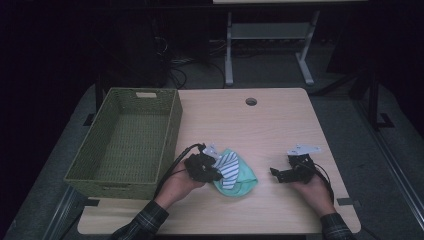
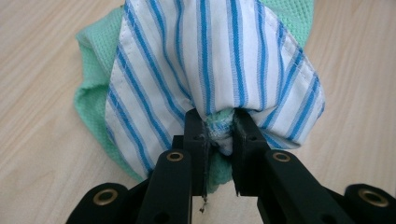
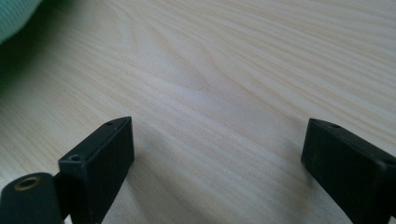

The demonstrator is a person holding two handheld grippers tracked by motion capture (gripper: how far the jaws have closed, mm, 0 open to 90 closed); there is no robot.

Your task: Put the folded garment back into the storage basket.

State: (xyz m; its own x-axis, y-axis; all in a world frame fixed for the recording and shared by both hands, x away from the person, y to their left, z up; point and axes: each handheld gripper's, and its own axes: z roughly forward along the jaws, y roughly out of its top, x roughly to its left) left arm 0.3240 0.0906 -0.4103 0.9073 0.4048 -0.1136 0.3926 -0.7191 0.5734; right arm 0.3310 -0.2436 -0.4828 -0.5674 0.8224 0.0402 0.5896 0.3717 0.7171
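A white cloth with blue stripes (image 1: 228, 166) (image 2: 210, 60) lies over a mint green cloth (image 1: 242, 178) (image 2: 91, 93) on the wooden table (image 1: 260, 130). My left gripper (image 1: 214, 172) (image 2: 219, 128) is shut on the bunched near edge of both cloths, the striped one on top and green fabric pinched between the jaws. My right gripper (image 1: 275, 174) (image 3: 217, 154) rests low over bare wood to the right of the cloths, its jaws wide apart with nothing between them. A corner of the green cloth (image 3: 14, 18) shows at the top left of the right gripper view.
A green woven basket (image 1: 127, 142) stands on the left part of the table, close to my left hand, and it holds nothing. A round cable hole (image 1: 251, 101) sits near the table's far edge. Beyond the table stands a grey desk frame (image 1: 270, 45).
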